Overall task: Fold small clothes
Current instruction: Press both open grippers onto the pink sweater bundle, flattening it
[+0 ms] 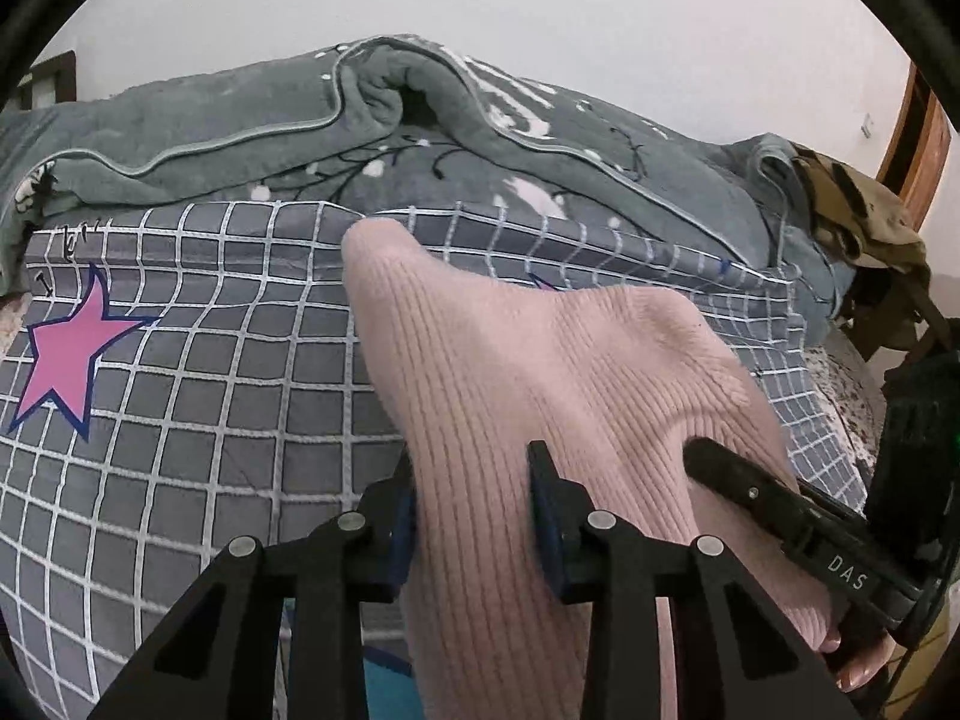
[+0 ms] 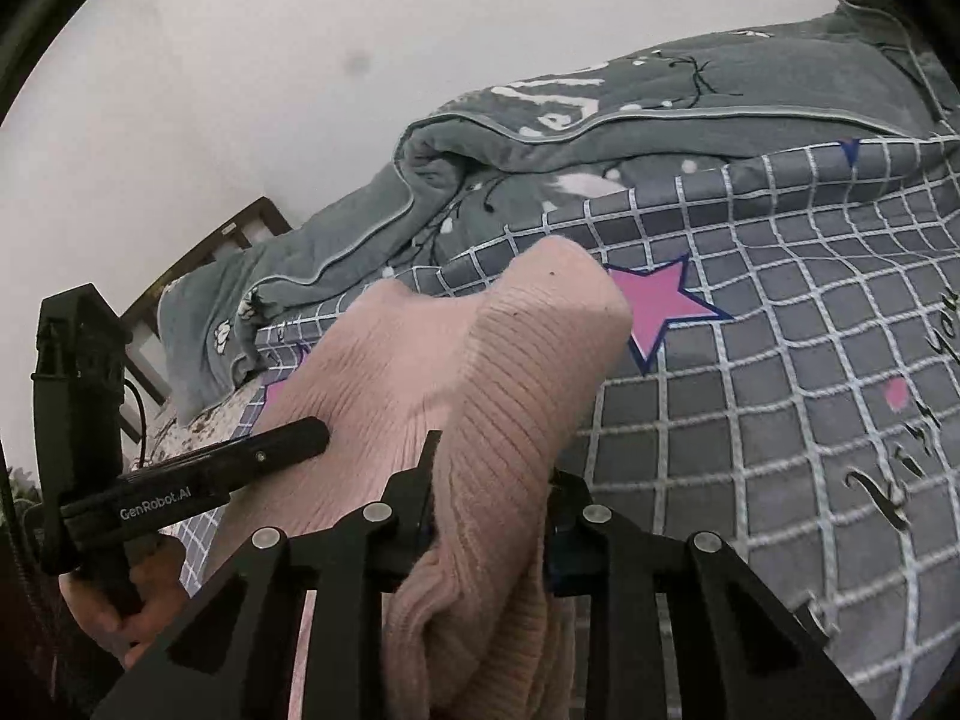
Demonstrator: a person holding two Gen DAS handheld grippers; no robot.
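A pale pink ribbed knit garment (image 1: 540, 372) is lifted off the grey checked bed sheet (image 1: 198, 372). My left gripper (image 1: 471, 498) is shut on a bunched part of it near its left side. My right gripper (image 2: 489, 498) is shut on another thick fold of the same pink garment (image 2: 456, 360). The cloth humps up between the two grips and hangs down below both. The right gripper's black body (image 1: 798, 504) shows at the right of the left wrist view, and the left gripper's body (image 2: 198, 474), held by a hand (image 2: 138, 600), at the left of the right wrist view.
A rumpled grey-green quilt (image 1: 270, 114) lies along the back of the bed against a white wall. Pink stars (image 1: 66, 354) are printed on the sheet. An olive-coloured cloth (image 1: 858, 210) sits at the far right, and a dark wooden headboard (image 2: 198, 264) stands behind the quilt.
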